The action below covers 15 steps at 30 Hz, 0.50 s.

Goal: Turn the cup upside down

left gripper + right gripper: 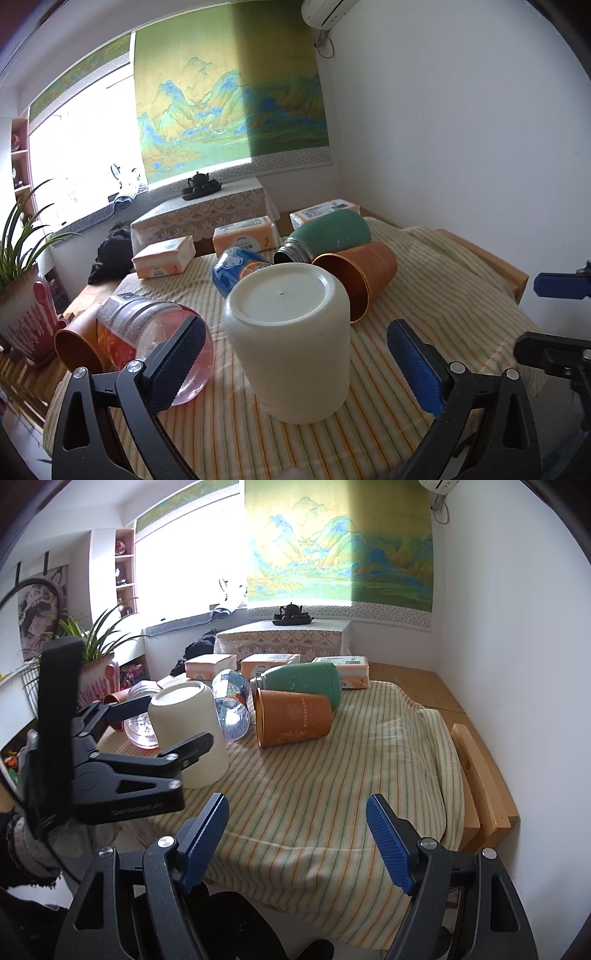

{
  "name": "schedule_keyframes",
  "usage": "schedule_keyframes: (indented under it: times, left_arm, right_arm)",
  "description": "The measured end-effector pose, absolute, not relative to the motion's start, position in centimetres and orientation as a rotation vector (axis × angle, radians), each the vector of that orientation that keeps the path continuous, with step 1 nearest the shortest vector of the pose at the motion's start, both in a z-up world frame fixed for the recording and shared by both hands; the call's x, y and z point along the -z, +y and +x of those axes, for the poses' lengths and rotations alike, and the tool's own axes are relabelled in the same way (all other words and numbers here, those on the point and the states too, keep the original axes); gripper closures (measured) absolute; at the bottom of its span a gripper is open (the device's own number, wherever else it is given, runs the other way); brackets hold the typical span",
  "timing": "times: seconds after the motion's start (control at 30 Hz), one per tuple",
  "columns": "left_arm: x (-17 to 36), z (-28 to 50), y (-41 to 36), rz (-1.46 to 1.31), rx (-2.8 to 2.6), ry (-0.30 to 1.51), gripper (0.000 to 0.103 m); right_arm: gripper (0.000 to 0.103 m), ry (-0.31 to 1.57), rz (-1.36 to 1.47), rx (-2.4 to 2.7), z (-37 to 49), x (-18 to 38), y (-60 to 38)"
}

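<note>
Standing base-up on the striped cloth (443, 314), the white cup (291, 343) sits between spread left fingers (184, 354) — right fingers (388, 842) likewise apart.

White cup (291, 339): upside down on striped cloth (424, 295), base up, centred between spread fingers of left gripper (295, 363), untouched. Orange cup (356, 278) on its side at 1 o'clock; clear bottle (155, 328) at 9 o'clock.

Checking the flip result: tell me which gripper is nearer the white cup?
Left. The left gripper is open with a finger on either side of the white cup; the right gripper hangs apart, over bare striped cloth.
</note>
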State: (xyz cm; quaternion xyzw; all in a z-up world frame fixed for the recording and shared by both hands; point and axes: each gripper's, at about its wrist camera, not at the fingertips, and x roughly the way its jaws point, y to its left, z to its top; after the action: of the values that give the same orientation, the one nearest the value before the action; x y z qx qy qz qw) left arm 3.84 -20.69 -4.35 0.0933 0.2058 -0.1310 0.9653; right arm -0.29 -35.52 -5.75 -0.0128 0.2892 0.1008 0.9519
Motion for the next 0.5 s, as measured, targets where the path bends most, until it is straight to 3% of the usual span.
schedule_keyframes:
  times: [0.5]
  left_arm:
    - [1.7,1.9,-10.3,-0.008,0.204,0.449,0.001]
  right_arm:
    - [0.022,0.498,0.045,-0.01,-0.2,4.0,-31.9]
